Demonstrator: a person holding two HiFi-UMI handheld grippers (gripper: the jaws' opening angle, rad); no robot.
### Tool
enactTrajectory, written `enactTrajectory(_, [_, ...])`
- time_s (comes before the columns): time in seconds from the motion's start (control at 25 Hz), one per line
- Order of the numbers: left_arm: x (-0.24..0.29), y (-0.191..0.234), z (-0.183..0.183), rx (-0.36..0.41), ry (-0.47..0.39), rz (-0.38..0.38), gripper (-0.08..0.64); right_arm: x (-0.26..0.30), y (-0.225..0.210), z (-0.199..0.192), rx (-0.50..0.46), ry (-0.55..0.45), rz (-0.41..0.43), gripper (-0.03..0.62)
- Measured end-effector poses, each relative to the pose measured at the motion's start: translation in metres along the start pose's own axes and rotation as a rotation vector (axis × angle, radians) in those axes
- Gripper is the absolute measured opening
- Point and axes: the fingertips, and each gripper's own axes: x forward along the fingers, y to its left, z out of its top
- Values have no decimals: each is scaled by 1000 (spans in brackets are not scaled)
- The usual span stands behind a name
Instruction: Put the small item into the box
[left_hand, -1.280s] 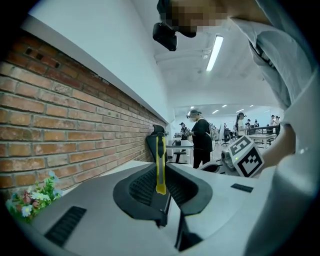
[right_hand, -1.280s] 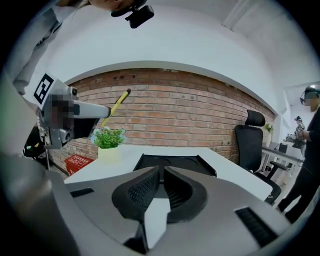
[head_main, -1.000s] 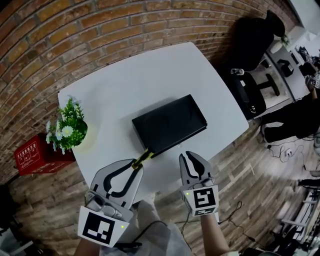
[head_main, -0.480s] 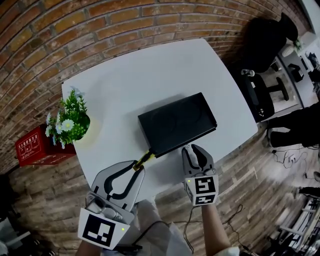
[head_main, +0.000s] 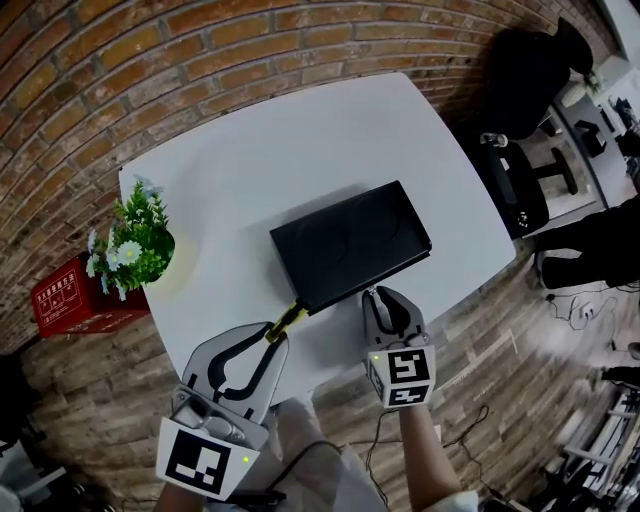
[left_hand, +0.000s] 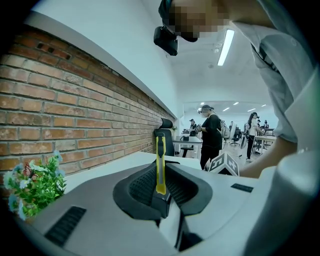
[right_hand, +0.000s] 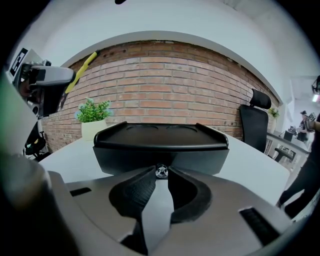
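Right now your left gripper (head_main: 272, 340) is pinching a yellow utility knife (head_main: 287, 320). In the left gripper view the jaws are pressed together on its lower end, and the utility knife (left_hand: 160, 160) stands up from between them. In the head view it pokes forward out of the jaw tips toward the near left corner of the black box (head_main: 350, 245). Whether its far end touches that corner cannot be told from there. The right gripper view shows the utility knife (right_hand: 82, 70) tilted and held up in the air off to the left, well above the table top, so it is outside the box. Your right gripper (head_main: 383, 297) sits at the near long side of the box. In its own view the jaws are squeezed onto a small shiny knob (right_hand: 161, 171) on the front wall of the box (right_hand: 160, 145). The box lies at an angle near the middle of the white table (head_main: 250, 170), with its flat black top and raised rim facing up. A potted plant (head_main: 130, 245) with green leaves and pale flowers stands at the table's left edge, well apart from the box. A red crate (head_main: 72, 297) sits on the floor just beyond the plant, against the brick wall (head_main: 150, 60). A black chair (head_main: 520, 70) stands past the table's far right corner.
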Motion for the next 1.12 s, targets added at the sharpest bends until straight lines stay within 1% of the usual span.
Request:
enactTrajectory(0.2, [4, -5, -1, 10, 2, -22, 66, -7, 0, -4, 11, 5, -6, 92])
enactTrajectory(0.4, [10, -12, -1, -2, 1, -50, 66, -18, -2, -12, 27, 13, -24, 92])
enactTrajectory(0.48, [11, -15, -1, 7, 7, -63, 66, -25, -2, -17, 38, 18, -29, 92])
enactTrajectory(0.8, [20, -35, 0, 23, 0, -136, 66, -56, -4, -37, 68, 40, -69, 92])
enactTrajectory(1.12, [31, -64, 6, 40, -9, -204, 66, -92, -14, -54, 94, 54, -102, 91])
